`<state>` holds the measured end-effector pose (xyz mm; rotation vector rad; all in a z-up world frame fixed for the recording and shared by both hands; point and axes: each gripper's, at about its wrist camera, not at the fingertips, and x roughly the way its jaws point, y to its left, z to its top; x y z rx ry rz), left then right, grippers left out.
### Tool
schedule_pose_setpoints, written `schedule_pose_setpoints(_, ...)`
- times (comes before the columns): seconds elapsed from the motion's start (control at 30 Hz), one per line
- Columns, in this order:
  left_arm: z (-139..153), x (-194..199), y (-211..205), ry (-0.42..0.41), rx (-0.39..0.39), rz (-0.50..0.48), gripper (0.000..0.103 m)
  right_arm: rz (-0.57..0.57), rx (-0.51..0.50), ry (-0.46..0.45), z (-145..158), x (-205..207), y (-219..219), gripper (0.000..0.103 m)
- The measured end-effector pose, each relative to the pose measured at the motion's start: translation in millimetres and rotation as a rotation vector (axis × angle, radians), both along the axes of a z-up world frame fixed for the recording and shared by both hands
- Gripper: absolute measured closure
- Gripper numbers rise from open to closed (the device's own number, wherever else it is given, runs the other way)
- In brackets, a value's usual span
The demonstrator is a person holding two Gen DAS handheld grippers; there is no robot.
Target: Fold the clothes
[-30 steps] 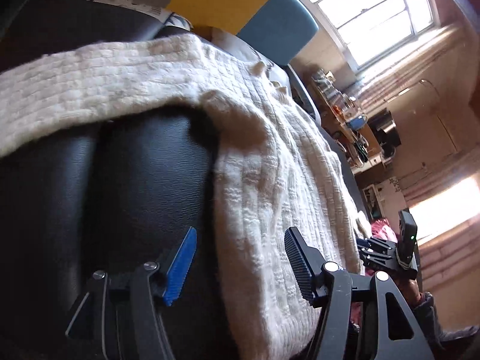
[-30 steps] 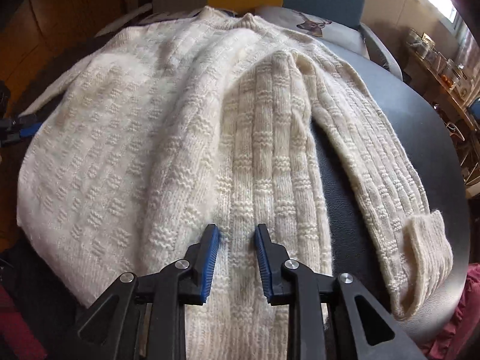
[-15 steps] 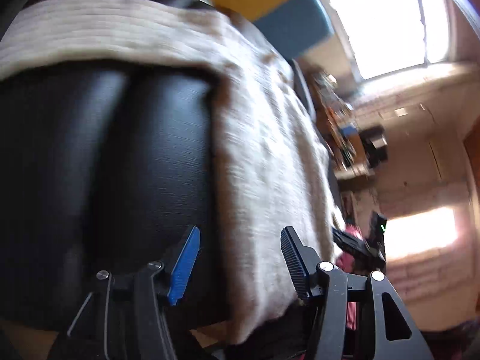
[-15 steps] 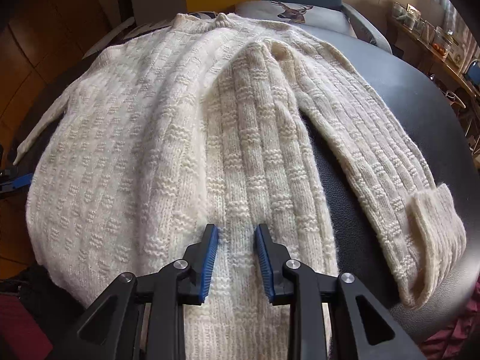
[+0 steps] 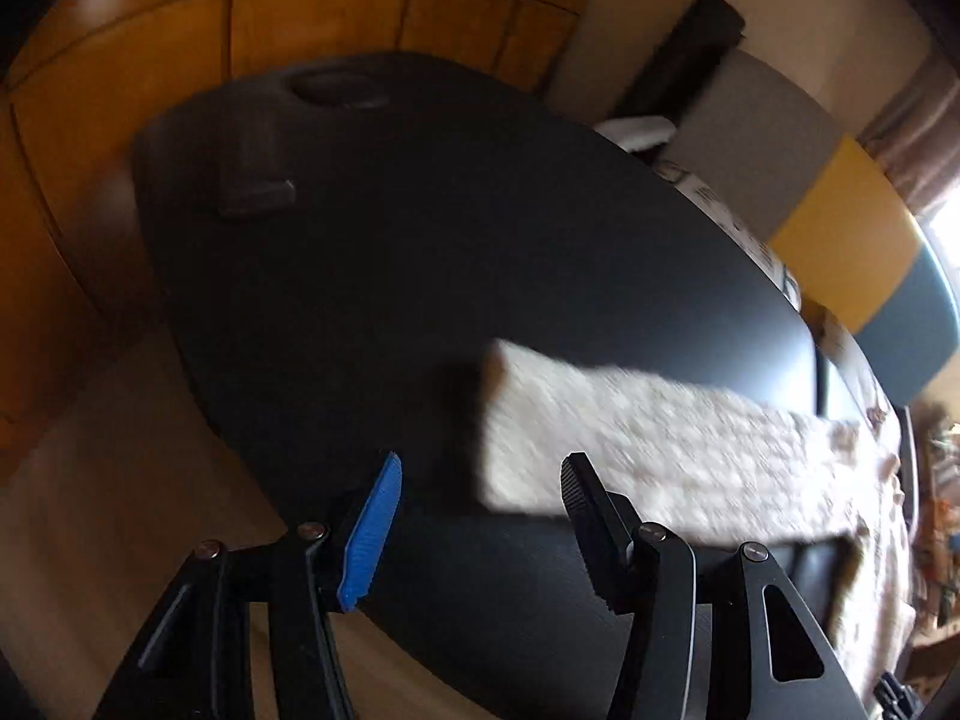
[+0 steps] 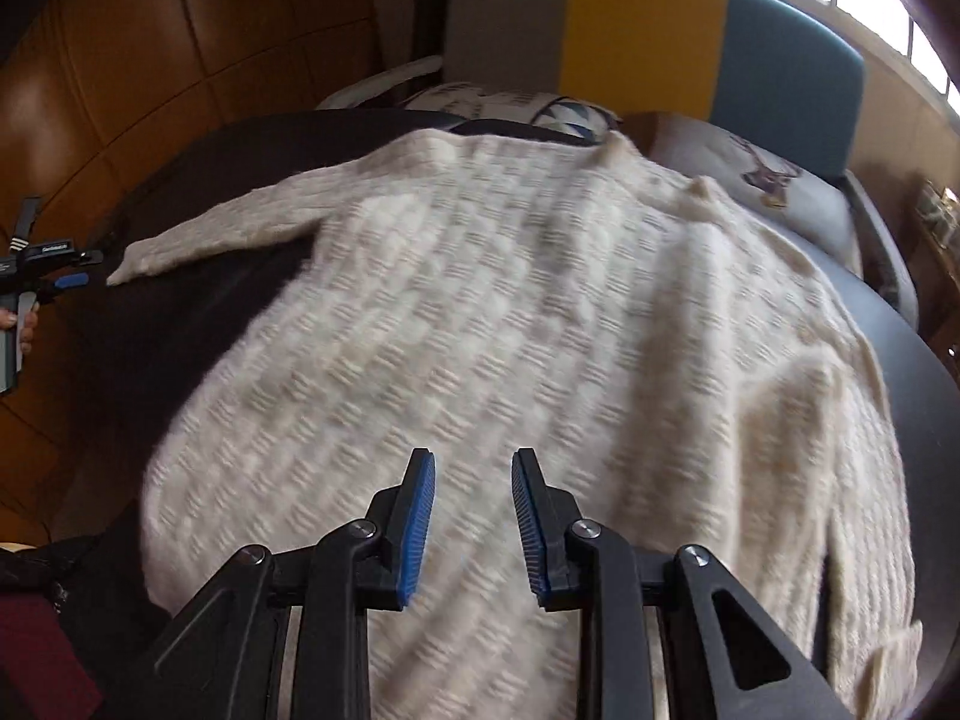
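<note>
Cream knit sweater (image 6: 510, 324) lies spread across the dark round desk (image 6: 936, 396), body flat, one sleeve stretched out to the left with its cuff near the desk edge, the other sleeve folded down along the right side. My left claw (image 5: 480, 516) hangs over that left sleeve (image 5: 648, 450), fingers apart, having just narrowed a little, nothing between them; the cuff end sits just ahead of the fingertips, not touched. My right claw (image 6: 471, 516) hovers above the lower body of the sweater, fingers a modest gap apart, holding nothing that I can see. Both views are smeared by motion, so edges are soft. My read: next step is taking the left sleeve to fold it inward. Risks: closing on a single layer of loose knit and dragging the whole sweater off square; snagging the open weave on the ribbed pads; missing the cuff, since it lies close to the desk edge.
</note>
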<state>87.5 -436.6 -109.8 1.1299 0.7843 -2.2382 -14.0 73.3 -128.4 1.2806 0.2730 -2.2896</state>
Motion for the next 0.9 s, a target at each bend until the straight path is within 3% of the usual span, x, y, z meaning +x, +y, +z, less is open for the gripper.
schedule_pose_setpoints(0.13, -12, -16, -21, -0.034, -0.021, -0.039, 0.034, 0.092, -0.016, -0.015, -2, -26, -48, 0.076)
schedule_pose_setpoints(0.27, -25, -47, -14, -0.092, -0.063, -0.148, 0.032, 0.141, -0.062, -0.022, 7, -54, -75, 0.076)
schedule_pose_setpoints(0.33, -33, -58, -5, -0.135, -0.133, -0.204, 0.033, 0.146, -0.076, -0.022, 12, -70, -83, 0.076)
schedule_pose_setpoints(0.4, -34, -64, 6, -0.132, -0.176, -0.269, 0.058, 0.14, -0.081, -0.024, 16, -88, -89, 0.076)
schedule_pose_setpoints(0.43, -32, -65, 12, -0.113, -0.186, -0.305, 0.094, 0.138, -0.084, -0.024, 17, -97, -92, 0.076)
schedule_pose_setpoints(0.57, -29, -61, 9, -0.07, -0.176, -0.277, 0.094, 0.116, -0.021, -0.052, 4, -136, -95, 0.076)
schedule_pose_setpoints(0.7, -33, -62, -17, -0.056, -0.142, -0.187, 0.094, 0.102, 0.042, -0.114, -24, -168, -105, 0.077)
schedule_pose_setpoints(0.9, -33, -85, -35, -0.082, -0.175, -0.164, 0.094, 0.017, -0.02, -0.144, -38, -199, -111, 0.076)
